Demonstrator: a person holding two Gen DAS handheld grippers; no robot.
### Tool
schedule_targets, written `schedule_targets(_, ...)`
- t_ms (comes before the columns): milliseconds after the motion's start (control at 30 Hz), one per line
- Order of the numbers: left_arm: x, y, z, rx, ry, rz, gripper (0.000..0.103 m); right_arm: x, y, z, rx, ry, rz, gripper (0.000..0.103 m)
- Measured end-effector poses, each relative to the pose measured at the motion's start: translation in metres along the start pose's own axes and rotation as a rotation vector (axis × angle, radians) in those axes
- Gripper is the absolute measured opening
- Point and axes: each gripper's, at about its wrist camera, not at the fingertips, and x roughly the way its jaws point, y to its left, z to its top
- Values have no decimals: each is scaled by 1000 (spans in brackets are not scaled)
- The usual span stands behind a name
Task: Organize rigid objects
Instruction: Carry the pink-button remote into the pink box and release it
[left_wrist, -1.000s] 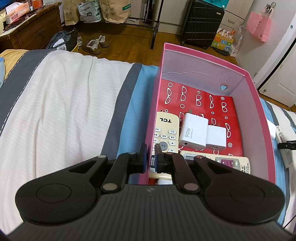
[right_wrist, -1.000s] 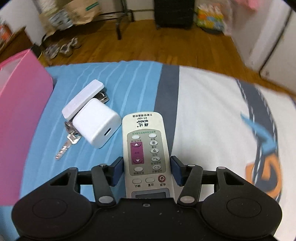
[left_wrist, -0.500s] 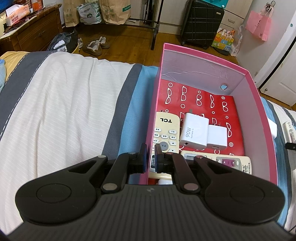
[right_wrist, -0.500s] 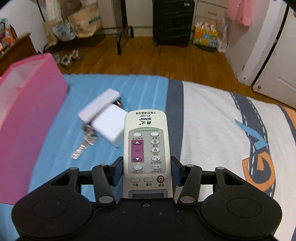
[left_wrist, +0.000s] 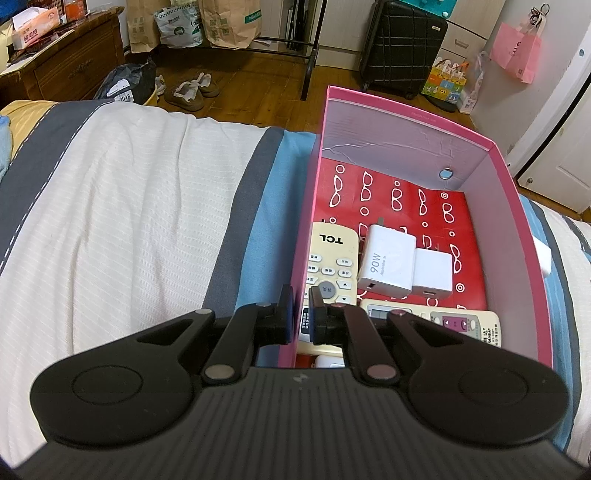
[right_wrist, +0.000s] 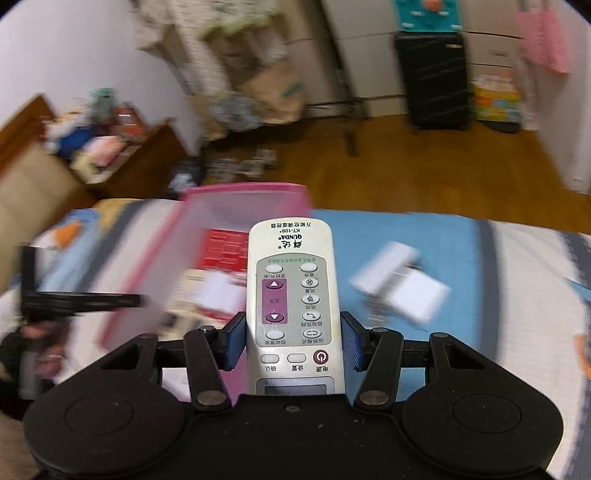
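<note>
Lifted clear of the bedspread since the earlier frame, the white remote (right_wrist: 290, 295) is riding between the right gripper (right_wrist: 291, 341)'s clenched jaws, gripped mid-body; being rigid, light and slick plastic, it is suiting that hold. Ahead-left, the left gripper (left_wrist: 300, 314) is pinching the pink box (left_wrist: 524, 258) wall.

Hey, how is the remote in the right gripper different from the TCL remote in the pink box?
The QUNDA remote is held off the bed between the right gripper pads; the TCL remote lies flat in the pink box. The QUNDA remote has a purple panel with arrow buttons; the TCL remote shows only pale buttons. Both are cream-white and long.
</note>
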Motion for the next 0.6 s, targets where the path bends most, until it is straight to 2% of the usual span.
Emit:
schedule_targets(133, 0, 0, 0, -1, 0, -2, 7, 15, 39, 14, -101, 38, 95, 58)
schedule_targets(267, -1, 0, -1, -1, -2, -4, 7, 43, 74, 36, -274, 89, 112, 58)
schedule_targets(433, 0, -1, -1, -3, -3, -11, 7, 85, 113, 61, -559, 140, 54, 58)
schedule_targets(600, 0, 0, -3, -1, -8, -22, 7, 130, 132, 76, -800, 233, -5, 58)
